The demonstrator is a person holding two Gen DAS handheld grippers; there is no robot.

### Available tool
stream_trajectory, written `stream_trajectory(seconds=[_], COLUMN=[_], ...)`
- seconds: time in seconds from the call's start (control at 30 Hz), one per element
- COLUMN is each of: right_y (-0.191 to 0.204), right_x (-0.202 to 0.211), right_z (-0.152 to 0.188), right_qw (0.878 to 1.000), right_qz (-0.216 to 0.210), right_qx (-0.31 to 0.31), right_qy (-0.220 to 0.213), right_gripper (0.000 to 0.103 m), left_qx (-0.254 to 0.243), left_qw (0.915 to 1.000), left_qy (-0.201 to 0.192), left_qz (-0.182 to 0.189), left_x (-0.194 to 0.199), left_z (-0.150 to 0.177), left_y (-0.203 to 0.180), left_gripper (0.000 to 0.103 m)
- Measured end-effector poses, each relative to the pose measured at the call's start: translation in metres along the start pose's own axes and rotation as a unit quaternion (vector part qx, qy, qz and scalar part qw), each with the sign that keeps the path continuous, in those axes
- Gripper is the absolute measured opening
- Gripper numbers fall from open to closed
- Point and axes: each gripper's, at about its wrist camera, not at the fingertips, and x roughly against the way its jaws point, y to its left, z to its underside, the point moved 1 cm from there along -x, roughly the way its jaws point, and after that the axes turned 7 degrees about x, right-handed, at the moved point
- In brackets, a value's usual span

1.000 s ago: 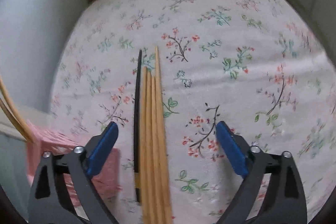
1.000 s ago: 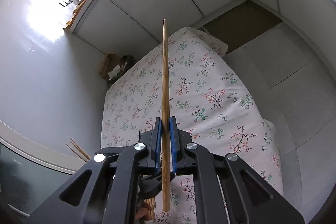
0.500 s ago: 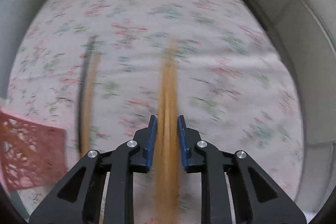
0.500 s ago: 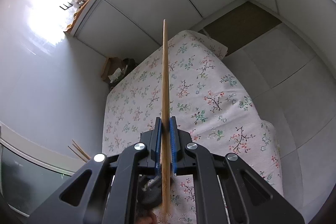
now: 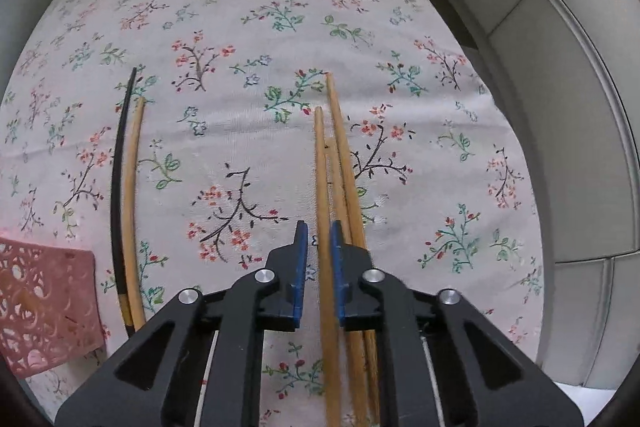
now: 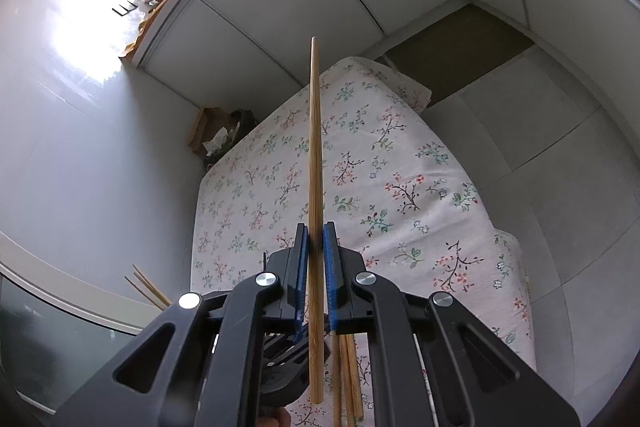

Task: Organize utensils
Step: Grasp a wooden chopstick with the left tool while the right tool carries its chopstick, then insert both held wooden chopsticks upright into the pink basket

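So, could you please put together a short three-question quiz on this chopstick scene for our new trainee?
1. True or false: the right gripper is shut on a single wooden chopstick.
2. Which lies directly beside the black chopstick on the floral cloth? A) a spoon B) a lone wooden chopstick C) a fork
3. Fill in: the pink basket sits at the ____ edge of the left wrist view.

Key
1. True.
2. B.
3. Left; meanwhile the left gripper has its jaws nearly closed around one of three wooden chopsticks.
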Motion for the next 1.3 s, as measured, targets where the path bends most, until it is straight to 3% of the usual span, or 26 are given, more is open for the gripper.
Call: stream_trajectory(seconds=[0.07,0.37,0.43,0.5,0.63,0.7,0.77,0.9,0.97,1.0,1.07,1.17,1.3], right_y=[0.000,0.005,0.007,0.007,0.007,0.009,0.016,0.034,0.041,0.046,0.055,0.073,0.103], right_x=[0.000,0.003,0.004,0.007,0.013,0.015,0.014,0.007,0.004,0.003,0.000,-0.006,-0.018], right_z=[-0.001,0.001,0.001,0.001,-0.001,-0.001,0.000,0.005,0.008,0.009,0.012,0.018,0.030], right_qw=[1.000,1.000,1.000,1.000,0.999,0.999,0.998,0.995,0.994,0.993,0.992,0.989,0.983], right_qz=[0.001,0.001,0.000,0.000,-0.004,-0.009,-0.012,-0.012,-0.013,-0.016,-0.019,-0.024,-0.037], right_qx=[0.001,0.016,0.023,0.029,0.037,0.044,0.057,0.093,0.104,0.109,0.120,0.141,0.171], right_qy=[0.000,-0.003,-0.005,-0.011,-0.024,-0.031,-0.035,-0.034,-0.035,-0.037,-0.040,-0.043,-0.046], right_gripper=[0.008,0.008,0.008,0.008,0.008,0.008,0.008,0.008,0.008,0.008,0.008,0.008,0.008], left_qx=[-0.025,-0.076,-0.062,-0.056,-0.018,-0.006,-0.002,0.013,0.039,0.055,0.083,0.109,0.113], left_qw=[0.9994,0.9965,0.9979,0.9982,0.9924,0.9842,0.9696,0.9316,0.9067,0.8949,0.8817,0.8716,0.8676], left_qy=[-0.010,-0.009,-0.001,-0.023,-0.097,-0.147,-0.216,-0.341,-0.399,-0.423,-0.445,-0.461,-0.473], left_qz=[-0.021,-0.034,-0.017,-0.002,0.073,0.098,0.115,0.125,0.132,0.133,0.134,0.125,0.105], left_x=[-0.003,-0.012,-0.009,0.002,0.060,0.097,0.137,0.201,0.225,0.234,0.240,0.240,0.241], left_z=[0.003,0.010,0.008,0.005,-0.002,-0.001,0.001,0.005,0.011,0.014,0.016,0.015,0.023], left_y=[-0.008,-0.027,-0.024,-0.024,-0.013,-0.009,0.001,0.041,0.073,0.089,0.115,0.141,0.155], left_gripper=[0.008,0.007,0.006,0.006,0.006,0.006,0.006,0.006,0.006,0.006,0.006,0.006,0.006])
